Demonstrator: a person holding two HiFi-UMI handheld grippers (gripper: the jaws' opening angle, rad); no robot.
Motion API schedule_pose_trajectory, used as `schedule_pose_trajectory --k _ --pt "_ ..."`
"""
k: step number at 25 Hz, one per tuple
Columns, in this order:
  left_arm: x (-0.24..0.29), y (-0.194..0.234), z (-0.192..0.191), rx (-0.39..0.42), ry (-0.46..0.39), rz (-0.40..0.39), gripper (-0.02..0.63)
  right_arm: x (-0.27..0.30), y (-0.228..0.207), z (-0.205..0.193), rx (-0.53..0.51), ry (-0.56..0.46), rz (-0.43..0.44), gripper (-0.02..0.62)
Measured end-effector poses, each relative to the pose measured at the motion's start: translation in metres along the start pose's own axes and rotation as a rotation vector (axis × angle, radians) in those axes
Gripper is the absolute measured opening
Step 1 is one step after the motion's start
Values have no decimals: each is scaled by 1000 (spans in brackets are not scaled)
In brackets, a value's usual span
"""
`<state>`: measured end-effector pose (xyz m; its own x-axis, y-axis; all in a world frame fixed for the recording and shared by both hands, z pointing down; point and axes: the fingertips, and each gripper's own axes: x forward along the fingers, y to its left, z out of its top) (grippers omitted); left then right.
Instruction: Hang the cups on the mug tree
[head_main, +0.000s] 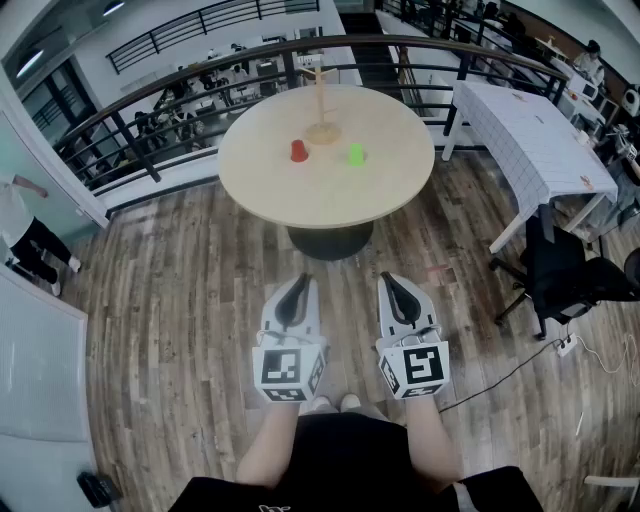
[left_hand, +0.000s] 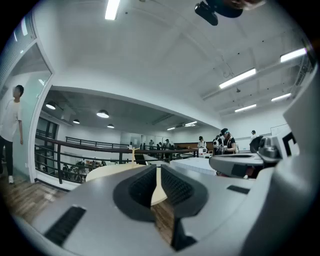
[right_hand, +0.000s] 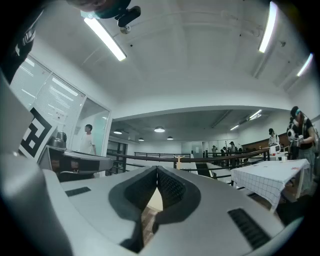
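Left gripper (head_main: 301, 281) and right gripper (head_main: 387, 279): side by side, level, jaws together, nothing between them, well short of the table (head_main: 380, 195). On it, red cup (head_main: 298, 151) and green cup (head_main: 355, 154) flank the mug tree (head_main: 322, 110) base, unhung.

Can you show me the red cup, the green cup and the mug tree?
red cup (head_main: 298, 151), head view, middle of its body.
green cup (head_main: 355, 154), head view, middle of its body.
mug tree (head_main: 321, 100), head view, on its upright pole.

Round wooden table (head_main: 330, 190) on plank floor (head_main: 170, 300), checked-cloth table (head_main: 530, 140) and black chair (head_main: 570, 275) to its right
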<state>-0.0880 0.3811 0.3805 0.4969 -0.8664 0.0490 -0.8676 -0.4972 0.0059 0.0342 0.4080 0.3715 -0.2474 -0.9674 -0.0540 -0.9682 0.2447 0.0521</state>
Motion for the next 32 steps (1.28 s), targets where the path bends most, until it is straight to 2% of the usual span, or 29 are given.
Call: schedule_pose_trajectory --k 15,18,21,24,29,32 --pt "6 -3 -4 -11 9 21 34 6 -5 -7 17 5 29 9" --pt "6 -1 -6 4 11 23 34 14 -7 -12 52 4 33 9" --pt "2 20 -8 21 18 68 34 30 4 -20 101 16 72 9" --pt "1 51 -12 -9 45 120 34 49 27 -21 142 22 145 9" --pt "21 76 -20 -42 66 172 34 91 34 -27 127 49 220 9" --pt "47 96 -29 -71 82 177 34 122 31 -37 114 77 226 9"
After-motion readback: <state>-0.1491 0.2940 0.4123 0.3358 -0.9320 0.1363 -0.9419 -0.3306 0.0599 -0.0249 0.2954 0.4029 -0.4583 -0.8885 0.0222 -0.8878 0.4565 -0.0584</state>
